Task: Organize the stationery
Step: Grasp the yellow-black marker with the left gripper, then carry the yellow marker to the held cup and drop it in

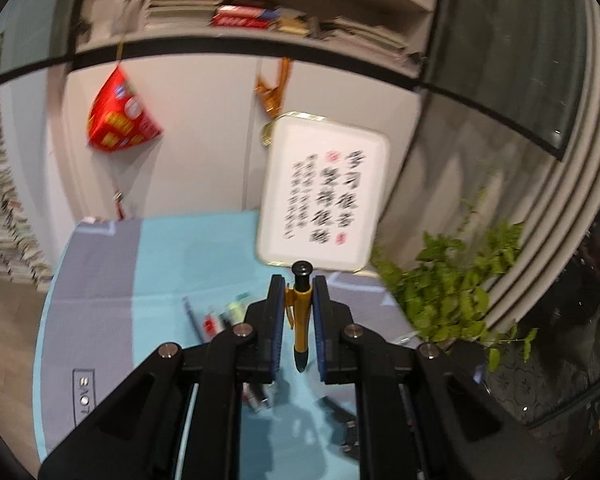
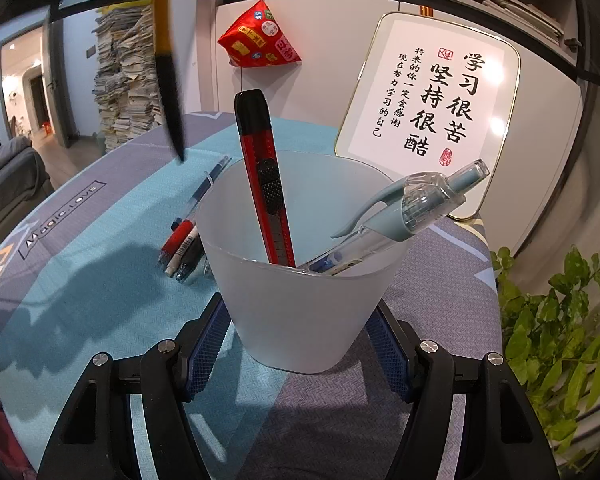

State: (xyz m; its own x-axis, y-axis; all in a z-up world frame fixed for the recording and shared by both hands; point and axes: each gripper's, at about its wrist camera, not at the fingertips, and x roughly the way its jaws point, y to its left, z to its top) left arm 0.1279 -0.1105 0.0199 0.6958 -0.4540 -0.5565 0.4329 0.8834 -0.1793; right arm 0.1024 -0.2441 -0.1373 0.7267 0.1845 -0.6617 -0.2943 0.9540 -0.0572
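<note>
My left gripper (image 1: 299,292) is shut on a yellow and black pen (image 1: 301,316) and holds it above the table, tip pointing down. The same pen (image 2: 165,52) hangs blurred at the upper left of the right wrist view, left of the cup. My right gripper (image 2: 296,344) is shut on a frosted white cup (image 2: 300,312) that stands on the table. In the cup stand a red utility knife (image 2: 265,184) and a clear light-blue pen (image 2: 396,220). Several loose pens (image 2: 182,246) lie on the cloth left of the cup; they also show in the left wrist view (image 1: 216,316).
A blue and grey tablecloth (image 2: 80,248) covers the table. A framed calligraphy sign (image 2: 428,108) leans at the back. A green plant (image 2: 560,320) stands at the right edge. A red pouch (image 2: 260,40) hangs on the cabinet. Stacks of papers (image 2: 124,80) stand far left.
</note>
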